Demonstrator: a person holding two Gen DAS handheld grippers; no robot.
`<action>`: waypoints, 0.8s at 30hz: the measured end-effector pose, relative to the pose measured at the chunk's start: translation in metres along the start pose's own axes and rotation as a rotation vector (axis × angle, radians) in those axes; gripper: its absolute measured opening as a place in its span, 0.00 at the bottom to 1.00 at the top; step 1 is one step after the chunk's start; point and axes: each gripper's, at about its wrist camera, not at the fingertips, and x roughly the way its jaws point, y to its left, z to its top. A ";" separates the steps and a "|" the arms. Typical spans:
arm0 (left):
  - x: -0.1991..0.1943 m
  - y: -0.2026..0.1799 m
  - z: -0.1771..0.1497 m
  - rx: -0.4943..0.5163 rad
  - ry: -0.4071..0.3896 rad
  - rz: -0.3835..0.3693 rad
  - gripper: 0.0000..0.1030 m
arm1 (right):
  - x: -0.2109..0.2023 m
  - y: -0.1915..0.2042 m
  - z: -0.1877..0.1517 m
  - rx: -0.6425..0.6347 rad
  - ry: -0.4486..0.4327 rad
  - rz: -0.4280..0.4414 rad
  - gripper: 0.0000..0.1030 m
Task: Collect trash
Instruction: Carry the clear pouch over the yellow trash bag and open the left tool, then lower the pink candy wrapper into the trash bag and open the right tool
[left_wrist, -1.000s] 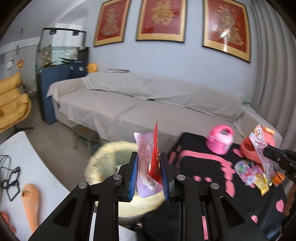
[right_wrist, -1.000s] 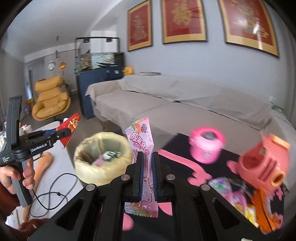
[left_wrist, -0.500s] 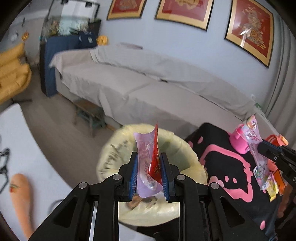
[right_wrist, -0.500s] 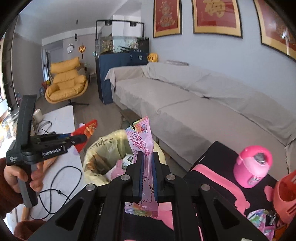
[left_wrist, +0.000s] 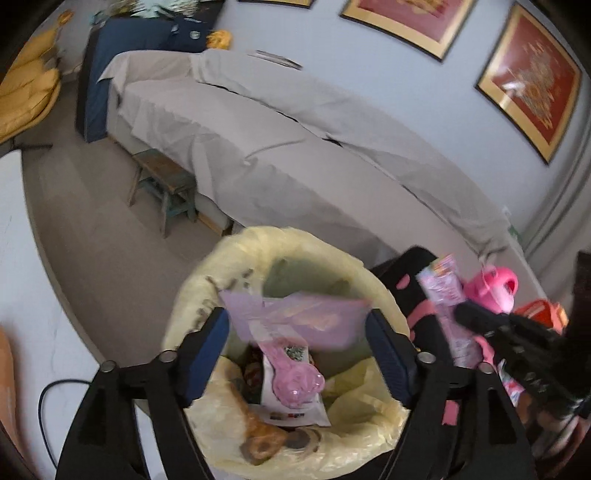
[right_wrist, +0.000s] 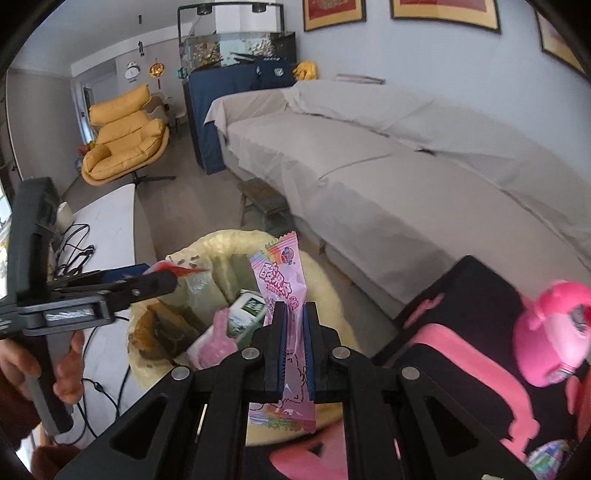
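My left gripper (left_wrist: 297, 339) is open over the yellow-lined trash bin (left_wrist: 207, 295). A purple wrapper (left_wrist: 295, 319) hangs blurred between its spread jaws, over the bin's mouth. The bin holds several pieces of trash, among them a pink packet (left_wrist: 295, 384). My right gripper (right_wrist: 294, 347) is shut on a pink candy wrapper (right_wrist: 284, 280), held upright beside the bin (right_wrist: 325, 291). The left gripper (right_wrist: 162, 282) shows at the bin's left rim in the right wrist view.
A black table with pink pattern (right_wrist: 461, 332) stands right of the bin, with a pink toy cooker (right_wrist: 554, 332) on it. A grey covered sofa (right_wrist: 369, 158) runs behind. A small wooden stool (left_wrist: 162, 181) stands by the sofa. A white table with cables (right_wrist: 107, 221) is at left.
My left gripper has tilted down over the bin and opened; the purple wrapper is loose between its jaws. My right gripper has moved closer to the bin, still shut on its wrapper.
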 end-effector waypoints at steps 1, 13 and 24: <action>-0.003 0.004 0.001 -0.009 0.000 -0.011 0.81 | 0.004 0.002 0.001 -0.001 0.001 0.002 0.08; -0.037 0.029 0.016 -0.027 -0.102 0.118 0.85 | 0.053 0.026 0.022 0.011 0.054 0.077 0.08; -0.061 0.047 -0.004 -0.028 -0.174 0.260 0.90 | 0.158 0.078 -0.023 -0.064 0.472 0.171 0.09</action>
